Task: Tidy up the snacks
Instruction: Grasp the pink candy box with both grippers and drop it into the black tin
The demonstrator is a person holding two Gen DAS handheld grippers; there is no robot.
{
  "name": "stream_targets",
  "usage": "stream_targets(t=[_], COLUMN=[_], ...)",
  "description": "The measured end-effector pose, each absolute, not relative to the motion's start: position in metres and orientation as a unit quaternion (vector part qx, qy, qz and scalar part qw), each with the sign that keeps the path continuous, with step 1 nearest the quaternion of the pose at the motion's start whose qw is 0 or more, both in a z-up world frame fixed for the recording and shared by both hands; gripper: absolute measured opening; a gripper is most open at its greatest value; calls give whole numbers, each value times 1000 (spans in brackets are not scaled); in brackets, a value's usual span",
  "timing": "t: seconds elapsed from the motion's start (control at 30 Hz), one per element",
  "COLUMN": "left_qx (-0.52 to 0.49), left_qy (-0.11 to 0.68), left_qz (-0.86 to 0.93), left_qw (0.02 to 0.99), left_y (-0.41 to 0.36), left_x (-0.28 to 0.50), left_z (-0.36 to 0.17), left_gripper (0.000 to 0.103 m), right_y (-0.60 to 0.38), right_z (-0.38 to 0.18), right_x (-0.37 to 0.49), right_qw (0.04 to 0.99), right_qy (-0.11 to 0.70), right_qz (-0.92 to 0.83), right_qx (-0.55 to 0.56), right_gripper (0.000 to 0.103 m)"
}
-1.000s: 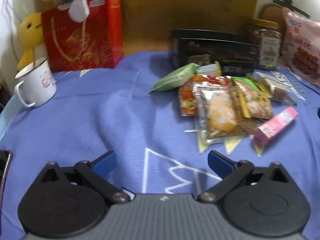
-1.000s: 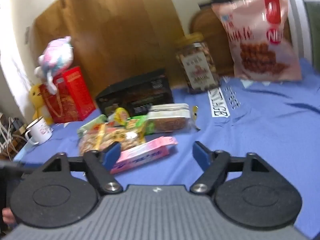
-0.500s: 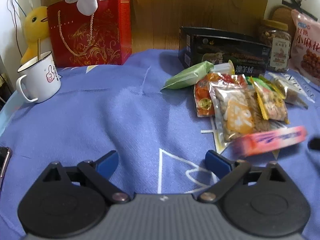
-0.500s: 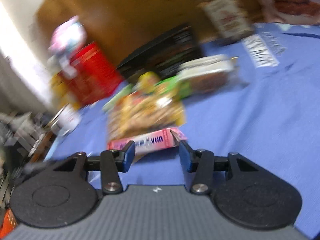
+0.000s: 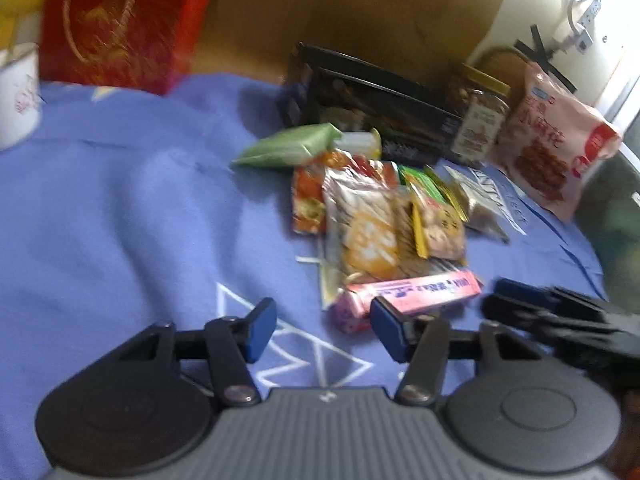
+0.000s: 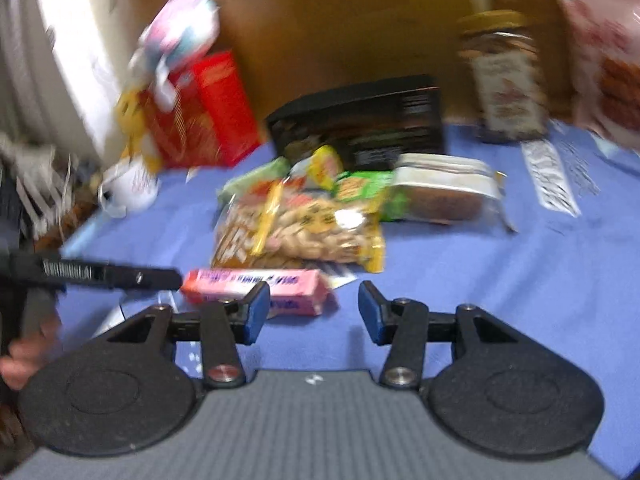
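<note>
A pink snack box (image 5: pixel 408 294) lies flat on the blue cloth (image 5: pixel 120 208) at the near edge of a pile of snack packets (image 5: pixel 376 216). It also shows in the right wrist view (image 6: pixel 256 288). My left gripper (image 5: pixel 322 330) is open and empty, its right finger just in front of the box. My right gripper (image 6: pixel 310 312) is open and empty, its left finger just in front of the box's right end. The right gripper also shows in the left wrist view (image 5: pixel 560 320), to the right of the box.
A black box (image 5: pixel 368 108), a jar (image 5: pixel 480 120) and a large pink snack bag (image 5: pixel 556 144) stand at the back. A red gift bag (image 5: pixel 120 24) and a white mug (image 5: pixel 16 96) stand at the left. A clear tray of snacks (image 6: pixel 444 188) lies right of the pile.
The right gripper's jaws have opened wider and the pink box now lies on the cloth beside the pile. The left gripper has moved right toward the box.
</note>
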State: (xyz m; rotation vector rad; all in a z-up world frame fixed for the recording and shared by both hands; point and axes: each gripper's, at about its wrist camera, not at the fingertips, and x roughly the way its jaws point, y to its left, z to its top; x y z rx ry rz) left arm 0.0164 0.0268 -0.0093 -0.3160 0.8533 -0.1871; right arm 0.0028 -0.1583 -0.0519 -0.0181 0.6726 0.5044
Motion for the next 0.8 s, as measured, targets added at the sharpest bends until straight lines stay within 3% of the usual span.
stream_targets(t=[0.07, 0.13, 0.17, 0.27, 0.5, 0.67, 0.8], left_qx=[-145, -151, -160, -146, -122, -85, -85], left_qy=[410, 409, 414, 416, 373, 296, 305], left_qz=[-99, -112, -131, -127, -141, -131, -109], left_qw=[895, 893, 886, 889, 909, 942, 942], left_y=[20, 13, 12, 11, 11, 1, -5], left_x=[18, 20, 21, 18, 31, 92, 166], left_z=[-9, -11, -12, -7, 38, 83, 85], left_gripper=[52, 43, 35, 35, 35, 35, 35], right_y=[-146, -139, -134, -124, -125, -125, -128], right_z=[-58, -62, -62, -60, -26, 8, 17], right_x=[10, 11, 7, -4, 2, 70, 142], right_qw=[908, 902, 902, 911, 933, 955, 960], right_qy=[335, 339, 335, 322, 276, 216, 218], right_qz=[246, 261, 262, 237, 219, 196, 174], right_qx=[-48, -62, -72, -102, -74, -50, -21], right_gripper=[52, 51, 45, 36, 35, 35, 35])
